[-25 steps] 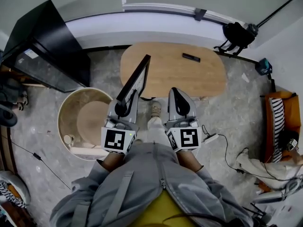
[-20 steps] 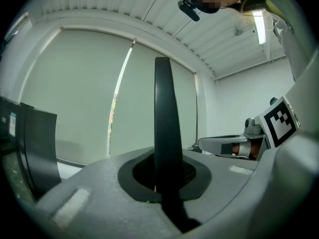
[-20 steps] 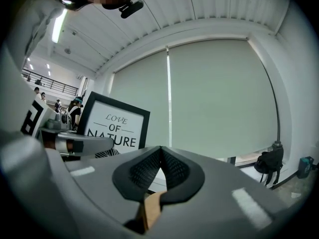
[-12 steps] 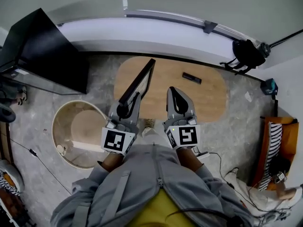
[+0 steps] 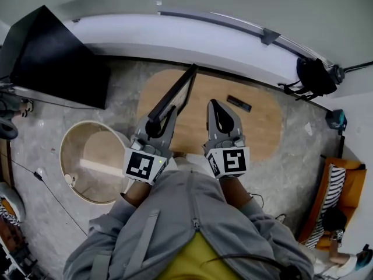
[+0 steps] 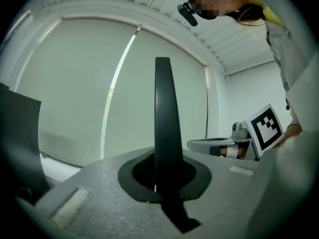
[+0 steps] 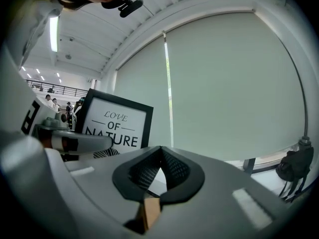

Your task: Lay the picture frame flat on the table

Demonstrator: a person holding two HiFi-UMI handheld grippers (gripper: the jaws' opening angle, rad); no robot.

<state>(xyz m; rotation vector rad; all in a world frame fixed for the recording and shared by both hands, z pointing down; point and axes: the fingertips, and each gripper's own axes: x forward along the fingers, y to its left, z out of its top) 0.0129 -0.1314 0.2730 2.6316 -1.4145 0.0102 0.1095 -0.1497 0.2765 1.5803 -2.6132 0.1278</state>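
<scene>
A black picture frame stands upright on edge over the left part of the oval wooden table. My left gripper is shut on the frame's near lower edge. In the left gripper view the frame shows edge-on as a thin dark bar rising from between the jaws. The right gripper view shows the frame's front, which reads "LOVE OF NATURE". My right gripper is shut and holds nothing; it hovers beside the frame, to its right, over the table.
A black remote lies on the table's far right part. A round wooden tub stands on the floor at the left. A black panel leans at the far left. A black bag hangs at the right, by the window wall.
Both grippers have moved forward together toward the window wall, the left one carrying the frame. They now reach over the table instead of standing short of it.
</scene>
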